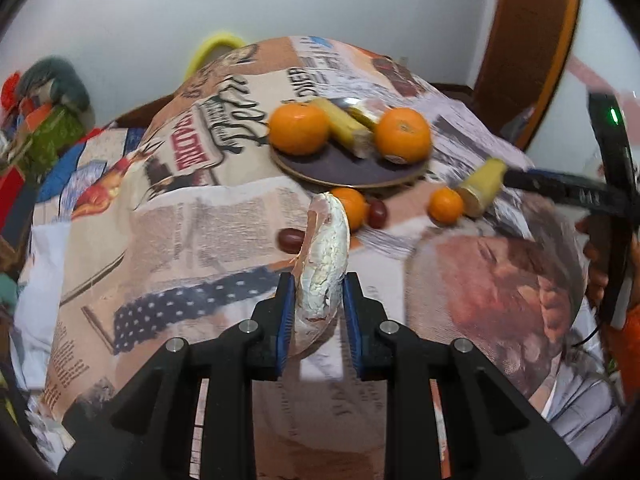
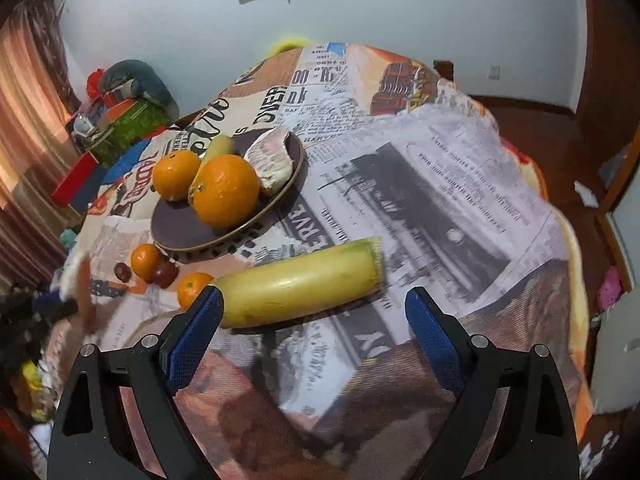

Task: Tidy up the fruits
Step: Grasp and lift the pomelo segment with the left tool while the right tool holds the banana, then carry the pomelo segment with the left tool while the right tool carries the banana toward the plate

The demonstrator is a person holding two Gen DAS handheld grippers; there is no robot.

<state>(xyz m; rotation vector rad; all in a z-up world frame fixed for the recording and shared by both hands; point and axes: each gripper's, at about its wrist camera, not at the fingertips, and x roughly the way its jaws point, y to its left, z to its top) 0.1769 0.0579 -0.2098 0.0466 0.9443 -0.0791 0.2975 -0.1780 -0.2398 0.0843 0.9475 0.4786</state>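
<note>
My left gripper [image 1: 318, 300] is shut on a pale peel-like fruit piece [image 1: 322, 260], held upright above the cloth. A dark plate [image 1: 344, 170] ahead holds two oranges [image 1: 298, 128] [image 1: 404, 134] and a banana piece [image 1: 344, 126]. In the right wrist view the plate [image 2: 188, 232] also holds a white peeled piece [image 2: 270, 162]. My right gripper [image 2: 314, 316] is open, its jaws wide apart, with a yellow banana piece [image 2: 300, 280] lying between the fingertips. Small oranges [image 2: 146, 260] [image 2: 192, 290] and dark red grapes [image 2: 164, 274] lie beside the plate.
The table is covered by a newspaper-print cloth [image 2: 440, 184]. A green box and clutter [image 2: 124, 124] stand off the table to the left. A yellow chair back [image 1: 214, 46] shows behind the table. The right gripper's body [image 1: 580, 192] appears in the left wrist view.
</note>
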